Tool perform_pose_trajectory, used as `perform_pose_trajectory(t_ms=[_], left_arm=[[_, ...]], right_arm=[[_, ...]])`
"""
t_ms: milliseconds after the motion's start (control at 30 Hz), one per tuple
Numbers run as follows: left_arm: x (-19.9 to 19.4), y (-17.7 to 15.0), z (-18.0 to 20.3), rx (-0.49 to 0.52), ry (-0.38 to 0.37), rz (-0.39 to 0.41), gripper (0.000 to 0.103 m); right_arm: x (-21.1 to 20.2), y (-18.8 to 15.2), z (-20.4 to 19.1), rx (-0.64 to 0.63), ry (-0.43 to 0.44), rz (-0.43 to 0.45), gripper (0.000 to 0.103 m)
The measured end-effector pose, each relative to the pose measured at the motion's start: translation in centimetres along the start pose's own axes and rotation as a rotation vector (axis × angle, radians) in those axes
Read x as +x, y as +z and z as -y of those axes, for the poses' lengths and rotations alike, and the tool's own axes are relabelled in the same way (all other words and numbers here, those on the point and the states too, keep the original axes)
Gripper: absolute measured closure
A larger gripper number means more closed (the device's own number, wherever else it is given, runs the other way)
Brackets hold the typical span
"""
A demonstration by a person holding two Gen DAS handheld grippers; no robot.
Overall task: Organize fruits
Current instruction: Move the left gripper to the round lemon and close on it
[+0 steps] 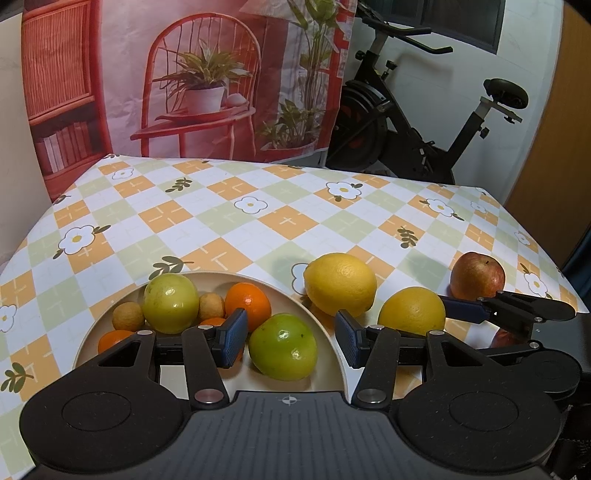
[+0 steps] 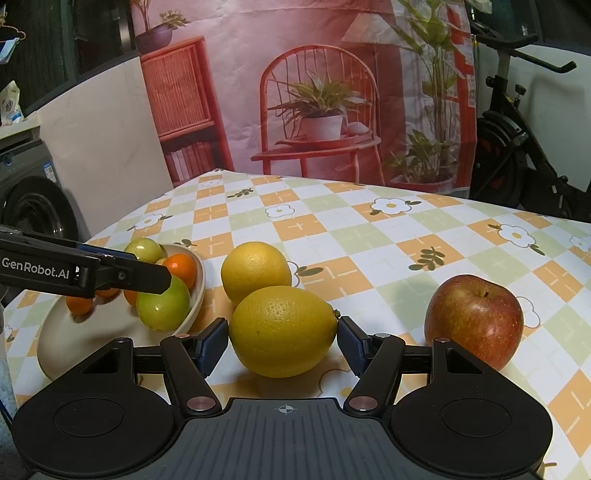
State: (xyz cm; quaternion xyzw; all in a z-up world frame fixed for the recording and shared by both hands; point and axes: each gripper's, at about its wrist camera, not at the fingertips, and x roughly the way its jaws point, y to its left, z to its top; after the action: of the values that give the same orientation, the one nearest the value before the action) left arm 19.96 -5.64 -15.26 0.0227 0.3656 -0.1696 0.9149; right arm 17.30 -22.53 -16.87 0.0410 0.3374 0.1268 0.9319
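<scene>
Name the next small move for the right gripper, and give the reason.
Probably close the right gripper on the near yellow lemon-shaped fruit. The fruit sits between the blue pads, which look about touching its sides though not clearly pressing, and it rests on the checked tablecloth outside the beige bowl that holds the other fruit.

A home corner dressed with a printed backdrop

We see a table (image 1: 229, 206) under a checked cloth of orange, green and white squares with daisies, and behind it a hanging backdrop (image 2: 295, 92) printed with a red chair, potted plants, a lamp and a wicker cabinet. To its right a black exercise bike (image 1: 424, 122) stands against a white wall below a dark window (image 1: 461, 22). At far left sits a washing machine (image 2: 29, 199).
</scene>
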Motion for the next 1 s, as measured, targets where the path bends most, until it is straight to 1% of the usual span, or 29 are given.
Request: perform_pose_trajectory(t_ms=[367, 833, 1000], left_arm=[[0.0, 0.1, 0.2, 0.002, -0.004, -0.001, 0.048], [0.1, 0.1, 0.4, 0.008, -0.008, -0.002, 0.048], [1.0, 1.1, 0.8, 0.045, -0.007, 0.008, 0.048]], right_arm=[[0.1, -0.2, -0.4, -0.004, 0.007, -0.016, 0.042], [-0.1, -0.5, -0.5, -0.005, 0.007, -0.012, 0.042], [-0.5, -0.6, -0.3, -0.006, -0.01, 0.0, 0.042]])
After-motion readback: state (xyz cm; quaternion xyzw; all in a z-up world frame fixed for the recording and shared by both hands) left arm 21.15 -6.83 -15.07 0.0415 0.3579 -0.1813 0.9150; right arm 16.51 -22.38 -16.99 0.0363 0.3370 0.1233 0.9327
